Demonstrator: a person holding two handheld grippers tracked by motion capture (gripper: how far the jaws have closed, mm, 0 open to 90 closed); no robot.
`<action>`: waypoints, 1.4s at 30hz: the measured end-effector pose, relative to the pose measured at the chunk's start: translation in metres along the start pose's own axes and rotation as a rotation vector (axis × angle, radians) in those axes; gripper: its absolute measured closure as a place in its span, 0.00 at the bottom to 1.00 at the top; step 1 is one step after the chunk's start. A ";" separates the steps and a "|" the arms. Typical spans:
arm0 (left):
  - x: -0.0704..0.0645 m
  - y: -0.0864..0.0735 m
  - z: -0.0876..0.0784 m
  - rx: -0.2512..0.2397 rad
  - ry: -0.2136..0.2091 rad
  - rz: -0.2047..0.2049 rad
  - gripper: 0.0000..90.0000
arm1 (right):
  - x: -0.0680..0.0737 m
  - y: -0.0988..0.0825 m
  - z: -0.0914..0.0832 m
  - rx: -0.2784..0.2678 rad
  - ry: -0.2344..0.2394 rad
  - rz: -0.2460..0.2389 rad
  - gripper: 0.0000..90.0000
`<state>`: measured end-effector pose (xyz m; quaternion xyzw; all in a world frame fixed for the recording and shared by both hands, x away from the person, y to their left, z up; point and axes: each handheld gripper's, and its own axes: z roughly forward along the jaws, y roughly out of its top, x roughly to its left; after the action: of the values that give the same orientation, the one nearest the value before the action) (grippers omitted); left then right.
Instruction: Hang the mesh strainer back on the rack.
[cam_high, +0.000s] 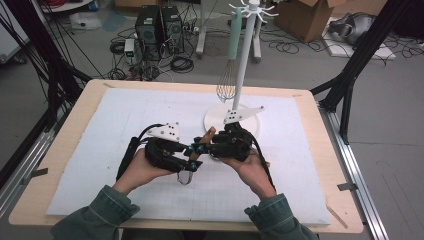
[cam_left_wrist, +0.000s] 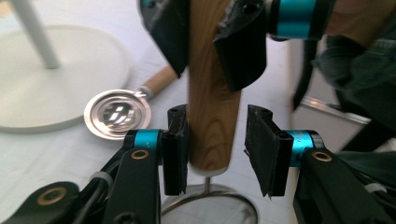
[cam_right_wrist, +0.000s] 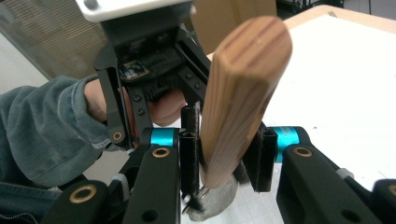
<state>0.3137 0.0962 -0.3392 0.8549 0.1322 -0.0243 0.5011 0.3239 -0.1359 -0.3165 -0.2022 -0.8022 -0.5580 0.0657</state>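
Wood-handled strainer (cam_left_wrist: 212, 116), held mid-table near the white stand base (cam_high: 220, 119): right gripper (cam_right_wrist: 229, 144) clamped on its handle, left gripper (cam_left_wrist: 217, 130) jaws apart around it, prob. not gripping; light, stiff, smooth, so grip handle, not dentable mesh.

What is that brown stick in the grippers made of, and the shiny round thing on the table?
The handle looks like smooth wood: brown with darker grain stripes on its cut end. The round utensil head looks like polished metal, probably steel: silvery, with bright reflections and ring-shaped ridges.
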 end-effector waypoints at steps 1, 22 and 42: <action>0.000 0.000 0.000 0.000 0.000 -0.001 0.69 | 0.001 0.000 0.001 0.015 0.014 -0.023 0.79; -0.005 0.004 -0.006 -0.107 0.256 -0.020 0.78 | 0.004 -0.009 0.008 -0.134 -0.158 0.031 0.66; -0.005 -0.004 -0.014 -0.111 0.244 -0.012 0.61 | -0.001 -0.005 -0.001 -0.148 -0.152 -0.035 0.80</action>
<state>0.3063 0.1095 -0.3349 0.8217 0.1984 0.0844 0.5275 0.3231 -0.1381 -0.3207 -0.2341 -0.7649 -0.5997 -0.0202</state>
